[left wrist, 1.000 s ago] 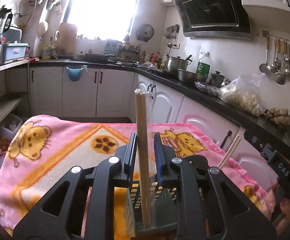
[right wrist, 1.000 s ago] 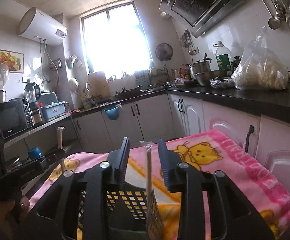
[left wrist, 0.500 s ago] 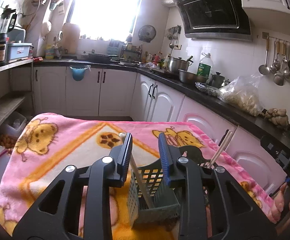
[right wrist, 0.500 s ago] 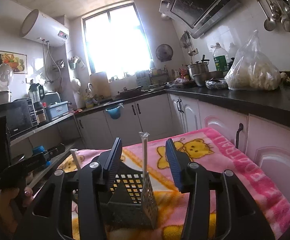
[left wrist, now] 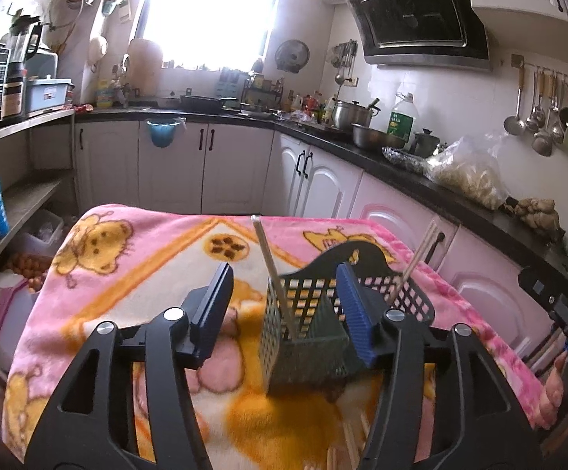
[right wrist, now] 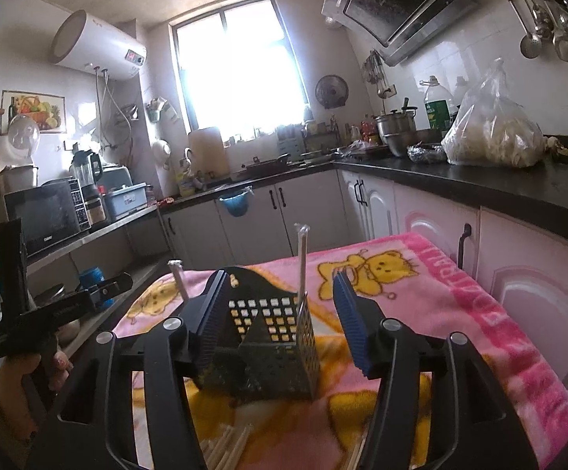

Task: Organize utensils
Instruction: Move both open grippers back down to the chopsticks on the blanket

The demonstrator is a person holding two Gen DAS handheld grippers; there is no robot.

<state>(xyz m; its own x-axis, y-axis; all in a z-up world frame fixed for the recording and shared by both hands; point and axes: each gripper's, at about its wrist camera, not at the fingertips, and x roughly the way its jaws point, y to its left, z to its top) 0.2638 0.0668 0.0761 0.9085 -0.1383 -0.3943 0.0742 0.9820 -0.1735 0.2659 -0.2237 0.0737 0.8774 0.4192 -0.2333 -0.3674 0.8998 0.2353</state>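
Two tools, left point(left wrist: 284, 309) and right point(right wrist: 274, 313), gape wide and hold nothing, while loose chopsticks point(right wrist: 225, 444) lie at 6 o'clock near the right tool, before the basket point(right wrist: 268, 348).

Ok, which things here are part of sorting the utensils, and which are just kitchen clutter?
Job:
- perforated holder basket
- chopsticks standing in it
- loose chopsticks on the blanket
- left gripper, open
- right gripper, open

Clutter:
- pink blanket
- plastic bag on counter
- hanging ladles
- microwave
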